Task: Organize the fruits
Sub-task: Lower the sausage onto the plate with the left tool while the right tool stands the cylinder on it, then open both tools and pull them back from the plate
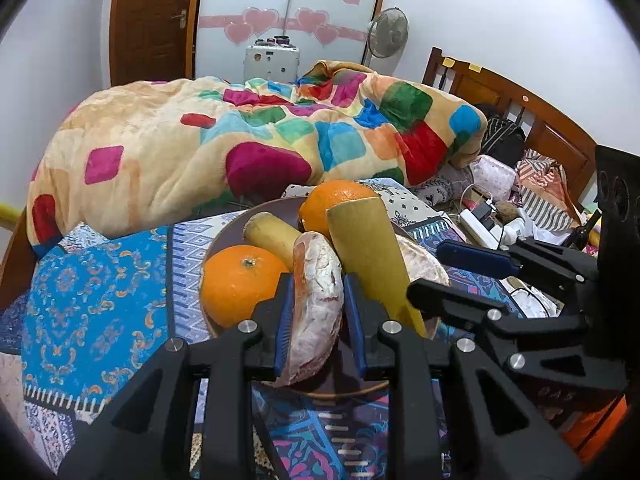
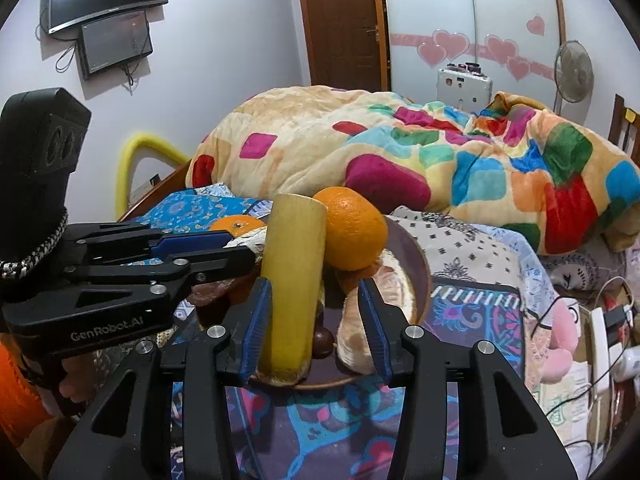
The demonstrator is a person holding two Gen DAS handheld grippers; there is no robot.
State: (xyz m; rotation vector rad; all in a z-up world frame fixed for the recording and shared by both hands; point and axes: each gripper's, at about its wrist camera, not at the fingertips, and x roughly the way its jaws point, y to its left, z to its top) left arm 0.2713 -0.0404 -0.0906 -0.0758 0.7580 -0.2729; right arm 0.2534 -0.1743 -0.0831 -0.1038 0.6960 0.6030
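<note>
A brown plate [image 1: 224, 236] on the patterned bedspread holds two oranges [image 1: 238, 282] [image 1: 336, 200], two yellow cane-like stalks [image 1: 370, 256] [image 1: 272, 236] and pinkish-white peeled pomelo pieces [image 1: 318, 304]. My left gripper [image 1: 320, 316] has its blue pads closed against a pomelo piece over the plate's near rim. My right gripper [image 2: 316, 320] is open; the upright yellow stalk [image 2: 294, 276] stands between its pads, near the left one, and a second pomelo piece [image 2: 356, 340] lies by the right pad. The far orange [image 2: 354, 228] sits behind. The left gripper shows at the left of the right wrist view [image 2: 224, 250].
A heaped multicoloured blanket [image 1: 248, 136] fills the bed behind the plate. A power strip, cables and clothes [image 1: 492, 220] lie to the right by the wooden headboard [image 1: 540, 120]. A fan [image 1: 388, 32], wardrobe and door stand at the back. Two screens [image 2: 108, 8] hang on the wall.
</note>
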